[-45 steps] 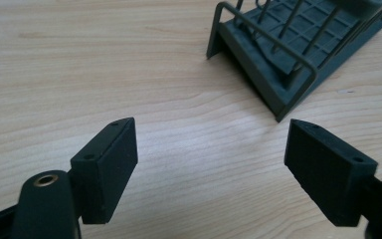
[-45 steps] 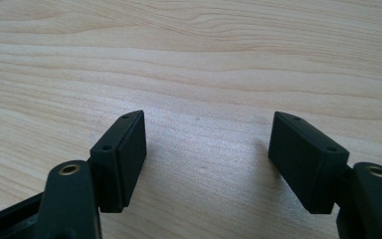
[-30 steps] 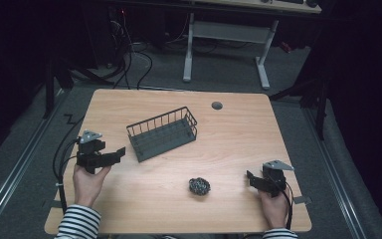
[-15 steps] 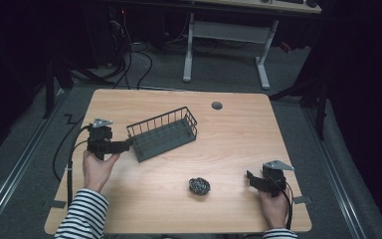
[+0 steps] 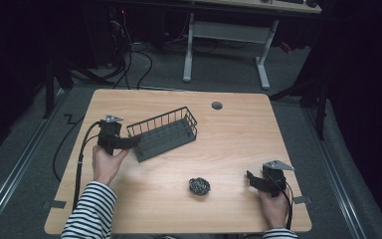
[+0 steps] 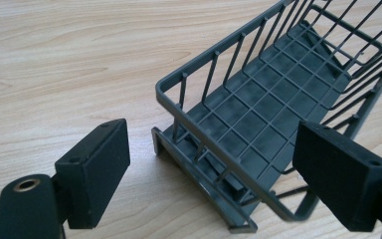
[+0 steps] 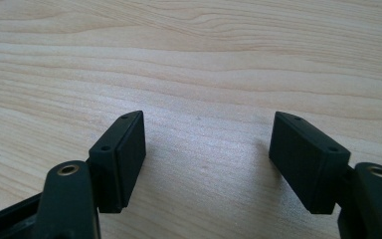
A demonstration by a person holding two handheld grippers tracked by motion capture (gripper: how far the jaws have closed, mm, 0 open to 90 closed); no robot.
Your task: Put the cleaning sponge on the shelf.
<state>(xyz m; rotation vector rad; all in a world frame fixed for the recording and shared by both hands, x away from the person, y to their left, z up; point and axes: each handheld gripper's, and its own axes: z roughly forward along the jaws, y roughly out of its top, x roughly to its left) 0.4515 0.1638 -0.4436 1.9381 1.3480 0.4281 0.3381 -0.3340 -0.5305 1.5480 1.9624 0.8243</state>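
A dark grey wire basket point(image 5: 165, 130) lies empty and slightly skewed on the left half of the wooden table point(image 5: 238, 144). My left gripper point(image 5: 133, 142) points right at the basket's near left end. In the left gripper view the basket point(image 6: 273, 94) has its end corner between the pads point(image 6: 97, 169). The left gripper point(image 6: 214, 137) has just been opening its jaws; they stand wide and touch nothing. A small dark wiry ball point(image 5: 199, 186) rests near the front middle. My right gripper point(image 5: 252, 179) sits at the front right, open point(image 7: 206, 132) over bare wood.
A round grey cable port point(image 5: 217, 105) is set in the table's far edge. Cables trail off the left side toward the floor. A white-legged desk point(image 5: 226, 35) stands behind the table. A striped sleeve point(image 5: 92, 209) covers the left forearm.
My left gripper has moved right and away from the person, up to the basket's left end, and its jaws have spread wider. The right gripper, basket and ball have stayed put.
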